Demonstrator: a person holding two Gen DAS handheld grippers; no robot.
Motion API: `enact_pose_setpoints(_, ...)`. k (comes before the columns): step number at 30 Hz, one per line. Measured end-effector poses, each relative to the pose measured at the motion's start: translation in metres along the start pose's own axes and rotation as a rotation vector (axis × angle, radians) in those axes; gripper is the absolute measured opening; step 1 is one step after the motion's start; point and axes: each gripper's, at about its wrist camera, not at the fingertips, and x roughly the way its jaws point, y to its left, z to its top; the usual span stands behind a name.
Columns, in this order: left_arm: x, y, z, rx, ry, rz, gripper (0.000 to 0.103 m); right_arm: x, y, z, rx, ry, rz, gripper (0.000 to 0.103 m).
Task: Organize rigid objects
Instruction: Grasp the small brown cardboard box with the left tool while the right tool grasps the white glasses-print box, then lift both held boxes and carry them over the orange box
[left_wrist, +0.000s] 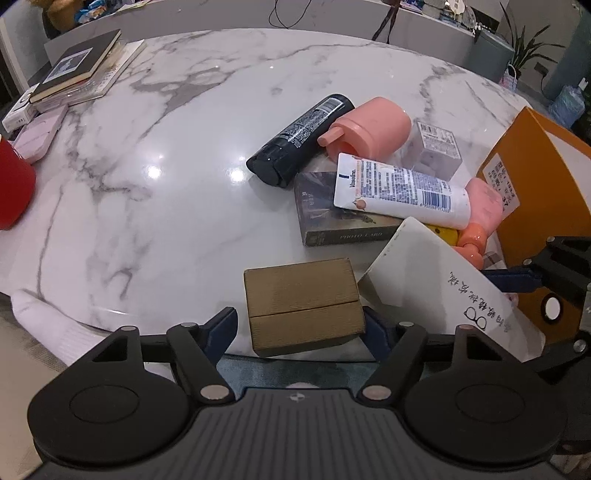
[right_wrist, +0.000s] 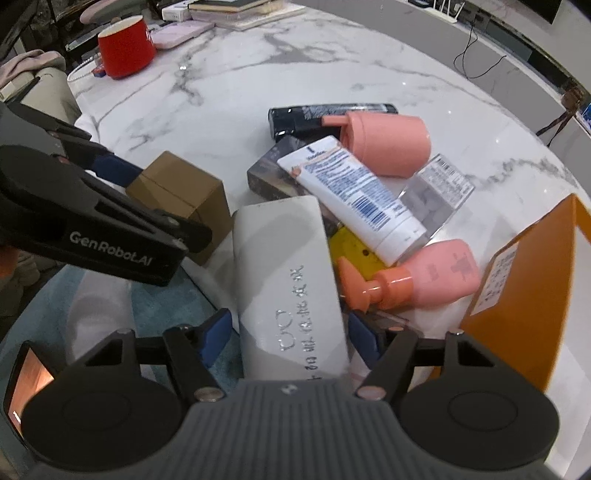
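Note:
A small brown cardboard box sits at the marble table's near edge between the fingers of my left gripper; the left pad stands a little off it, the right pad is at its side. It also shows in the right wrist view. My right gripper straddles a white case with handwriting, its pads close to both sides; this case also shows in the left wrist view. Behind lies a pile: a black bottle, a pink cylinder, a white tube, a dark card box, a pink pump bottle.
An orange box stands at the right. A clear plastic box lies in the pile. A red cup, a pink case and stacked books are at the far left. A white cloth hangs off the near edge.

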Motion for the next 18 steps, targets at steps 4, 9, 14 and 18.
enact_pose_setpoints(4,0.003,-0.003,0.001,0.008,-0.003,0.005,0.081,0.004,0.005,0.000,-0.020,-0.010,-0.030,0.062)
enact_pose_setpoints(9,0.003,-0.002,0.000,-0.009,-0.022,-0.012,0.072,0.002,0.006,-0.001,-0.014,-0.014,-0.033,0.061)
enact_pose_setpoints(14,-0.005,-0.001,-0.001,-0.023,-0.049,-0.005,0.068,-0.009,0.005,-0.007,0.004,-0.037,-0.019,0.061)
enact_pose_setpoints(18,-0.016,-0.003,0.000,-0.019,-0.084,-0.010,0.067,-0.026,0.000,-0.012,0.048,-0.084,-0.013,0.061)
